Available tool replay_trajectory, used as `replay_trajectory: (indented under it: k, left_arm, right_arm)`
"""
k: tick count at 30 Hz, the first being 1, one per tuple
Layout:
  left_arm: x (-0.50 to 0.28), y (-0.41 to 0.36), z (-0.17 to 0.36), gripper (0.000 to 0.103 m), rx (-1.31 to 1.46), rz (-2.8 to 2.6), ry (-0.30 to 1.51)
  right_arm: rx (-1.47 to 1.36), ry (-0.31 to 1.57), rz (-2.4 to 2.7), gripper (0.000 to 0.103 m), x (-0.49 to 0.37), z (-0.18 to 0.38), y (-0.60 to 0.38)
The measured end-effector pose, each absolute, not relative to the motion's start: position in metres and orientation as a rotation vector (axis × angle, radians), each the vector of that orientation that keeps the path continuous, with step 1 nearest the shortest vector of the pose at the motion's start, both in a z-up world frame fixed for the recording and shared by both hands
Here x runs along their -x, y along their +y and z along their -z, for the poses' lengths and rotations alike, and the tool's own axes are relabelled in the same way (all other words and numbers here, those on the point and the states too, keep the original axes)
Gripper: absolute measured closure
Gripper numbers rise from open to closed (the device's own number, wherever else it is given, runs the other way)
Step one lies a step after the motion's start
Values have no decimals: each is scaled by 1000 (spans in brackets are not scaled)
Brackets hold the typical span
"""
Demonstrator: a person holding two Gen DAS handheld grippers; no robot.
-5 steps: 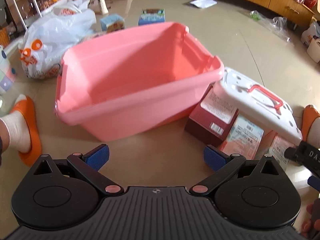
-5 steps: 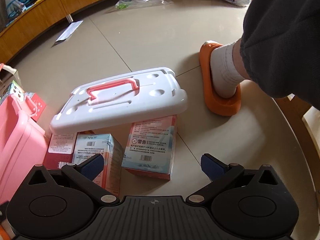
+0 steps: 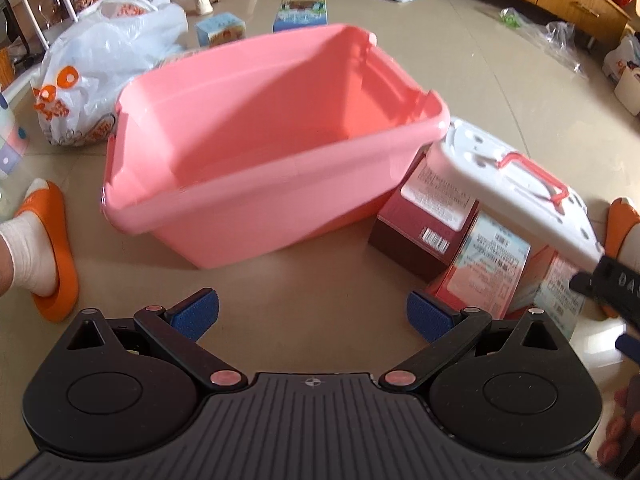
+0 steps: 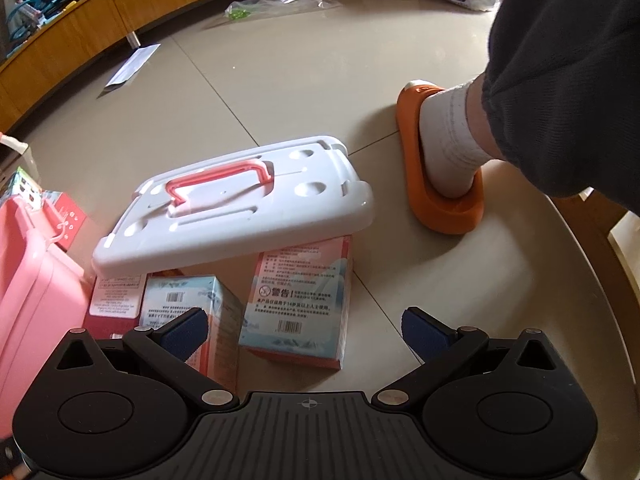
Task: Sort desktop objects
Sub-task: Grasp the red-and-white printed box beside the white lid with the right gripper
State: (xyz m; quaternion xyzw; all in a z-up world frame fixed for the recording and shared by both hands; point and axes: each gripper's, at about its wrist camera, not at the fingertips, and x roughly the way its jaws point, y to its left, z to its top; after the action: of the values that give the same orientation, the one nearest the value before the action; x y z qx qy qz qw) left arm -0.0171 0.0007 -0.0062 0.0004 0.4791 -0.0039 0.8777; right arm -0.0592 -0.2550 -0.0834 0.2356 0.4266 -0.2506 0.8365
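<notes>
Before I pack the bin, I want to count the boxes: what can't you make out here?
- Boxes: white lid rests on them, hiding their far ends, both views.
- Dark red box: right wrist view, pink bin and left finger cover it.
- Box print: too small.

Lid [image 4: 236, 204] atop boxes [image 4: 298, 300]; bin [image 3: 272, 140] to their left.

A big pink tub [image 3: 256, 184] sits open on the floor with nothing in it. Right beside it, a white lid [image 4: 240, 204] with a pink handle lies tilted on top of three boxes: one dark red [image 3: 424, 224], two pink and blue [image 4: 298, 300] [image 4: 188, 312].
</notes>
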Motion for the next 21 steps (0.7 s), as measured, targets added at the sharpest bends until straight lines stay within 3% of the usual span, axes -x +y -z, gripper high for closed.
replay_trajectory:
  k: [5,10,17,21]
  left_arm:
    - [-1,4,23,0,31,9,1150]
    - [-7,-5,32,0,28,11,1181]
    - [-11,-7,37,0,23,21,1205]
    - [-12,-7,41,0,21,26,1224]
  right_arm:
    - [-459,987,549,2,32,95,-258]
    - [-480,996,570,7,13,122,-260]
    - [-483,1082,584,25,-3,153,-261]
    - [-490,1109,597,28,-10,166,-264]
